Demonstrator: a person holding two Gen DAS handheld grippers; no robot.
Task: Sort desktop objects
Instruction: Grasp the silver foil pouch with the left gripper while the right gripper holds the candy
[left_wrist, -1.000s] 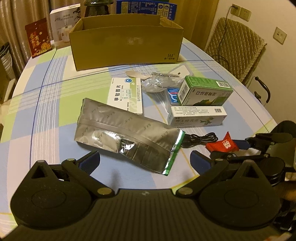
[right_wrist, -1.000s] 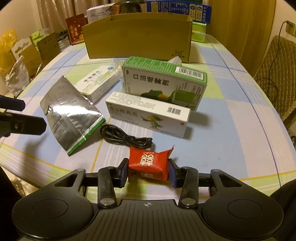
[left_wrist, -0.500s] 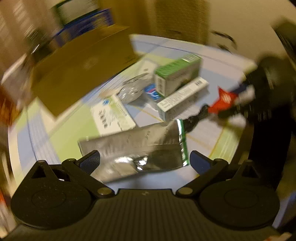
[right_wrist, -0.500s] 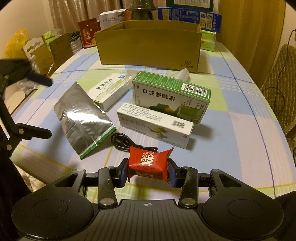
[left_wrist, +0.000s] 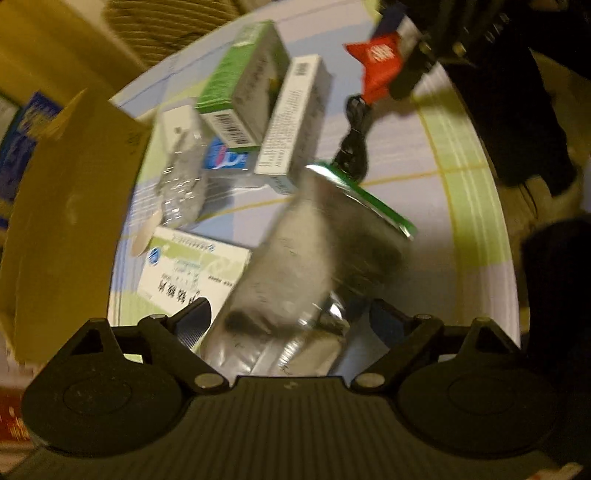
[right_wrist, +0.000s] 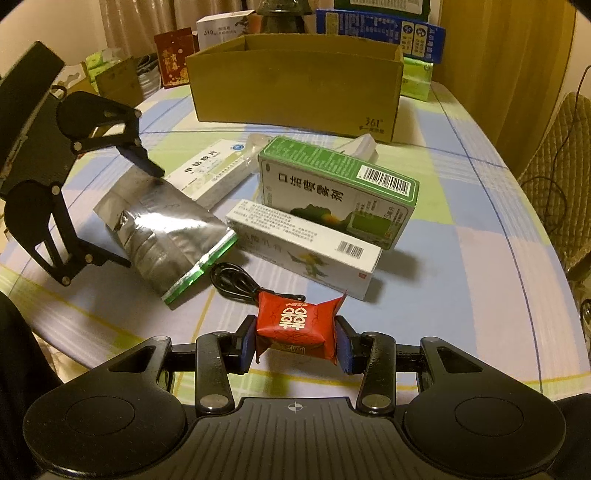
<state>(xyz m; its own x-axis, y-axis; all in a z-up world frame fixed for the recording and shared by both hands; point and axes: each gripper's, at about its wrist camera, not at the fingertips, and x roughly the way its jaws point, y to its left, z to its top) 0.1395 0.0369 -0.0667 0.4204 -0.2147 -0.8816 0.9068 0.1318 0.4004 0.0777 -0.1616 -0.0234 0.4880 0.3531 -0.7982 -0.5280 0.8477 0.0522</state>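
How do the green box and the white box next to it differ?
The green box is bulkier and taller; the white box is long, slim and low. The green box has green faces with large dark characters; the white box is white with fine print and a small green figure. The green box lies behind, nearer the cardboard carton; the white box lies in front. Both carry barcodes and lie flat on the tablecloth, side by side.

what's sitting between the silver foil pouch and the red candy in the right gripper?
A coiled black cable on the tablecloth, between the silver foil pouch and the red candy clamped in the right gripper. Clearest in the right wrist view.
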